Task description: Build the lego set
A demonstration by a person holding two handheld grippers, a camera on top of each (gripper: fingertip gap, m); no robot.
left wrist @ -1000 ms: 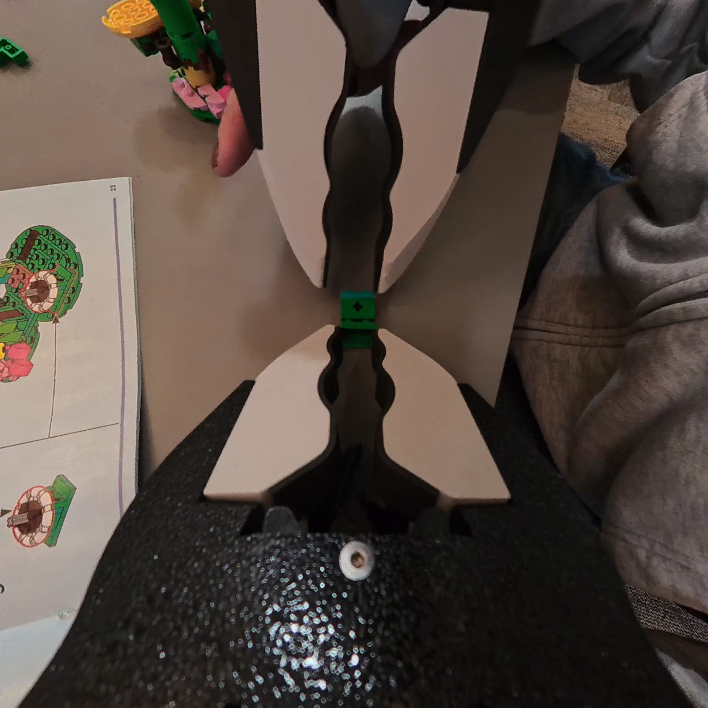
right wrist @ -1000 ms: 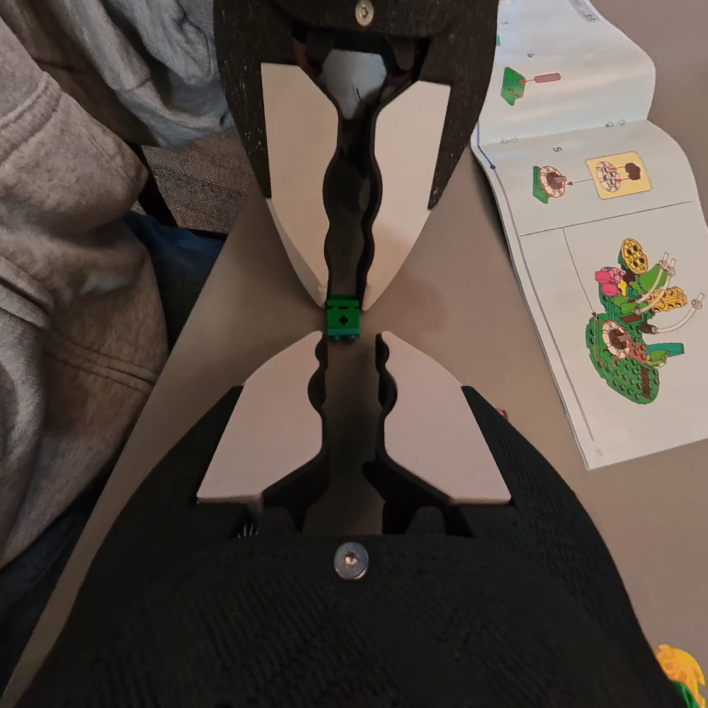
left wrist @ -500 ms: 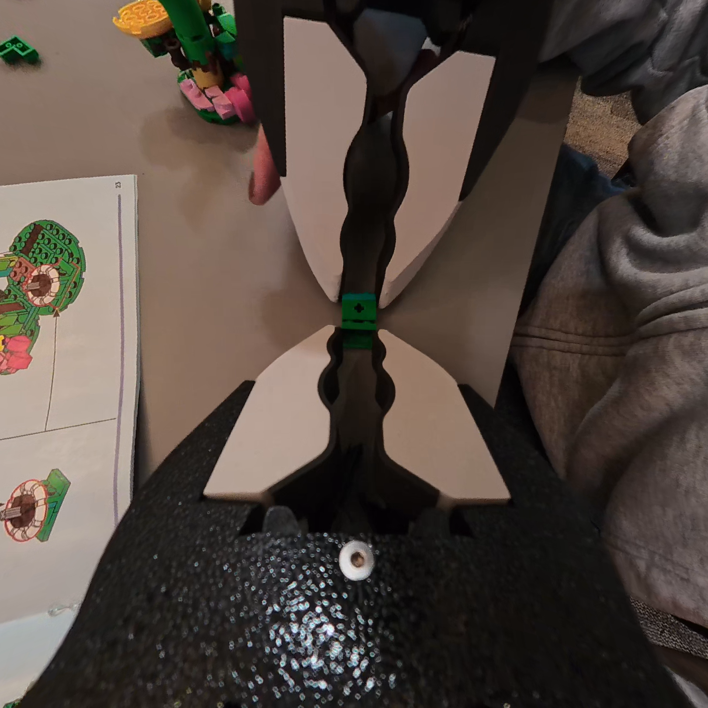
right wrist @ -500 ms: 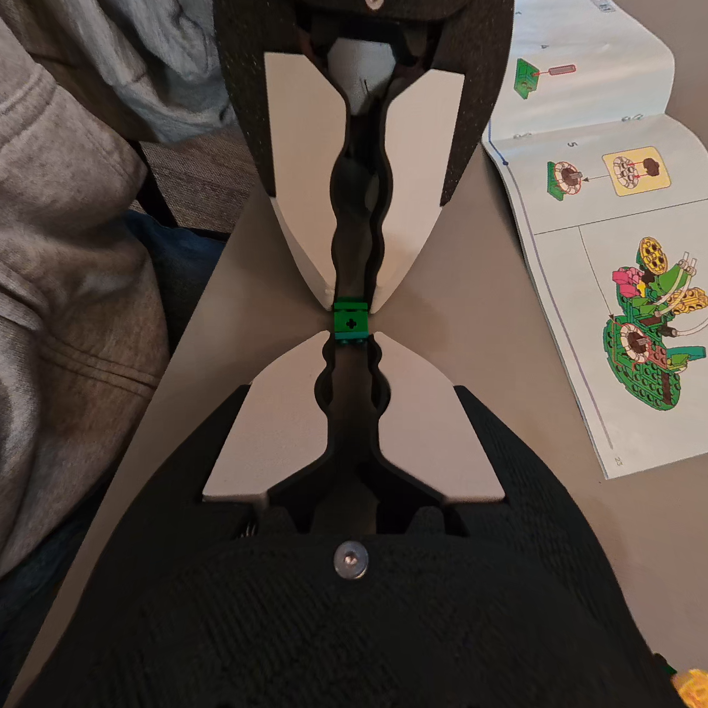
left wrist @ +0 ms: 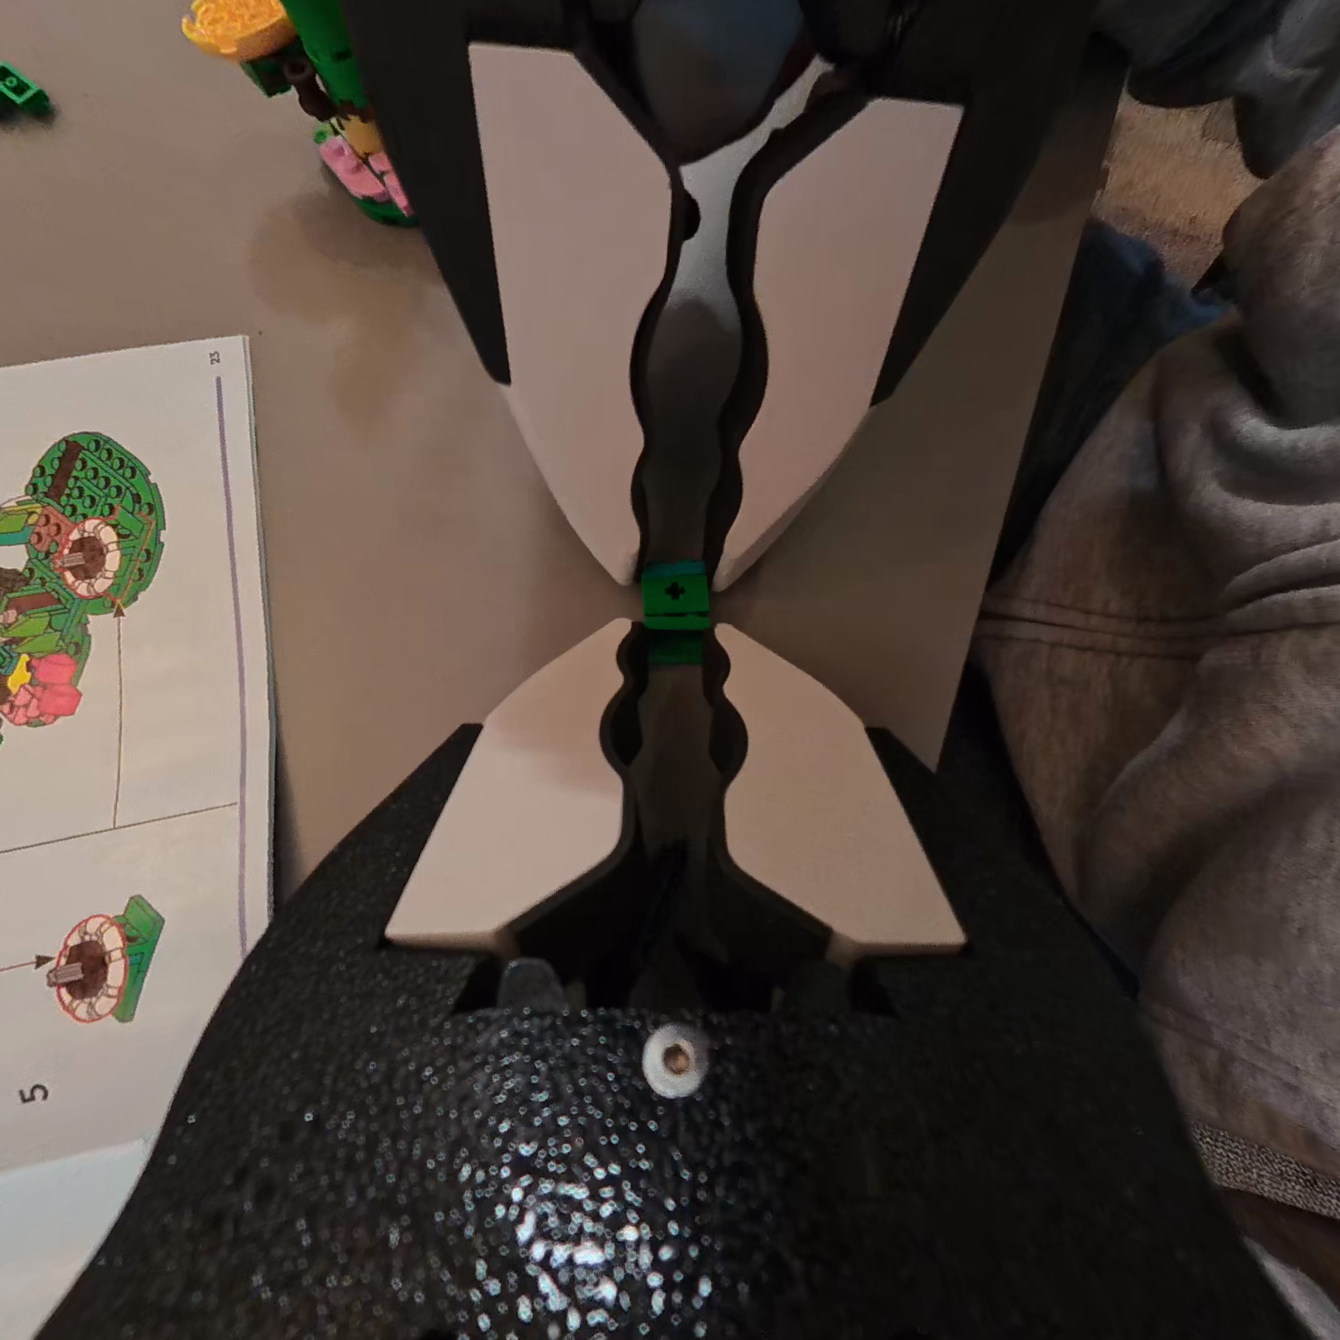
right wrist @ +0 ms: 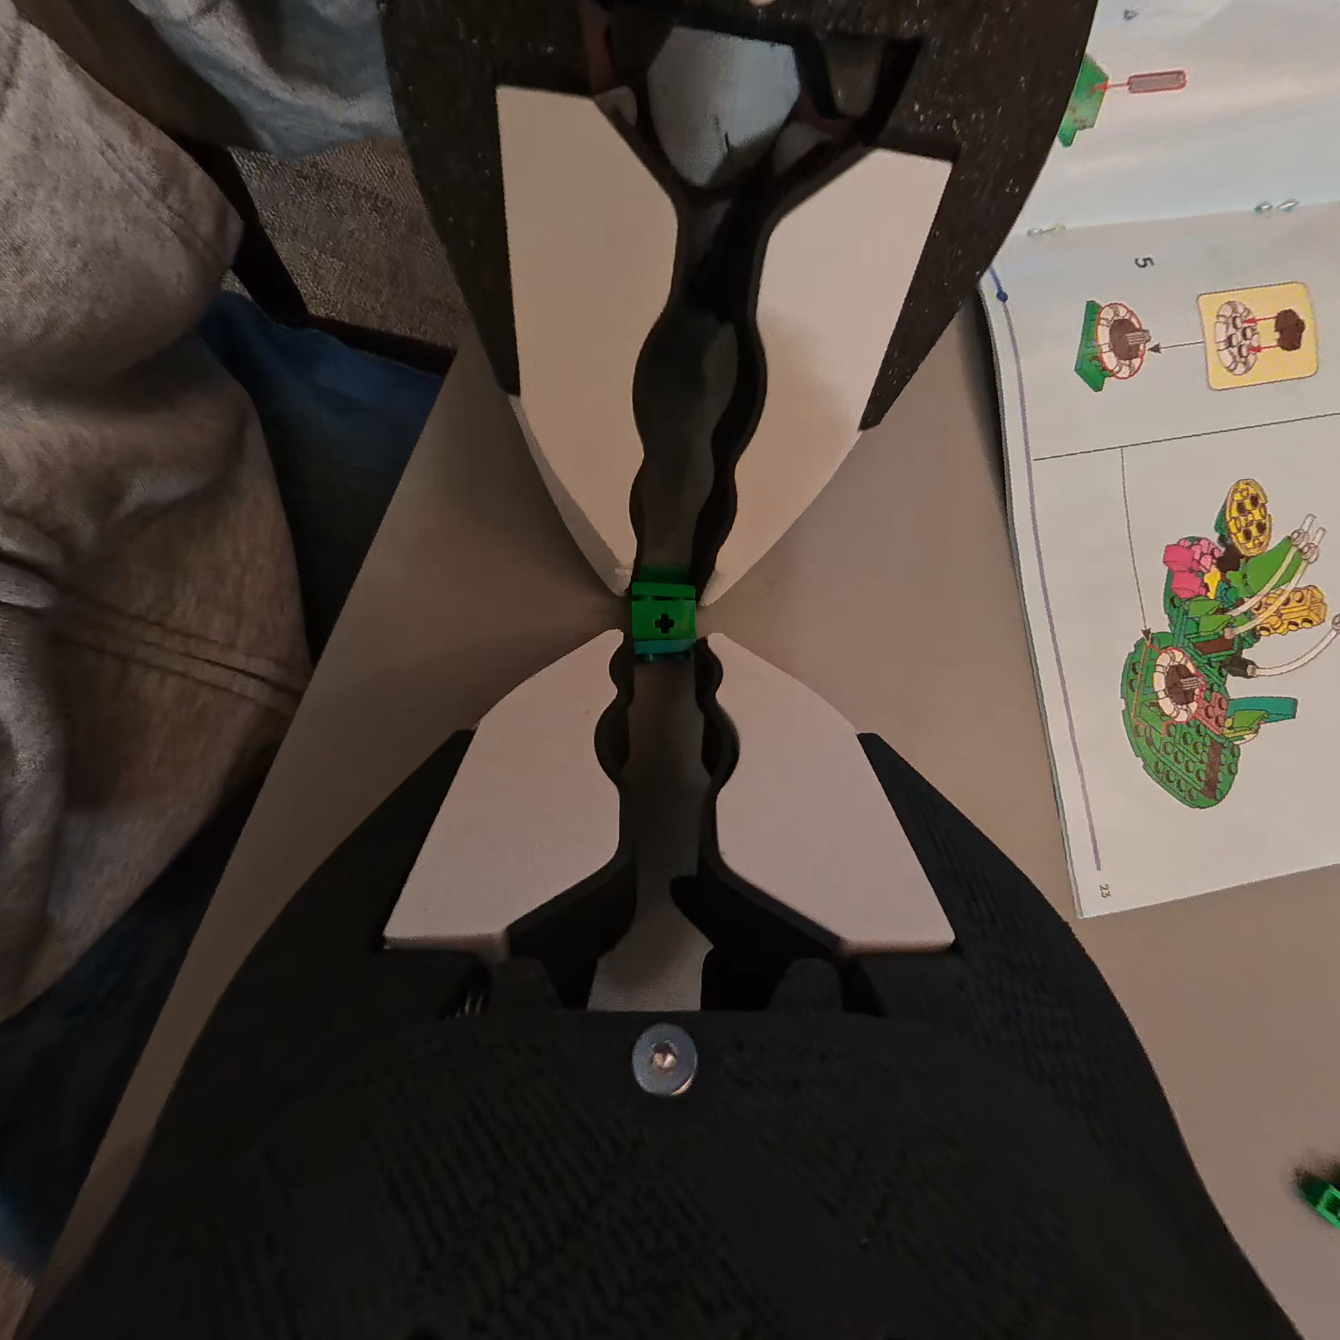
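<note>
A small green brick stack (left wrist: 674, 600) with a cross-shaped hole hangs above the table corner between my two grippers, which meet tip to tip. My left gripper (left wrist: 674, 639) is shut on the stack's near green end. The right gripper (left wrist: 674, 576) comes in from the top of the left wrist view and grips the far teal end. In the right wrist view my right gripper (right wrist: 663, 645) is shut on the teal end of the stack (right wrist: 663, 620). The left gripper (right wrist: 663, 580) grips the opposite end from above.
An open instruction booklet (left wrist: 109, 652) lies on the beige table (left wrist: 406, 435) and also shows in the right wrist view (right wrist: 1196, 580). A partly built flower model (left wrist: 326, 109) and a loose green piece (left wrist: 22, 91) lie farther off. A person's grey clothing (left wrist: 1160, 652) is beside the table edge. My left and right fingertips are right by each other. The loose green piece (left wrist: 22, 91) is about equally far from each gripper, around 25 centimeters.
My right gripper's pads stood apart beside the stack a second ago and have since come together on its teal end. The left gripper has kept its hold throughout.
</note>
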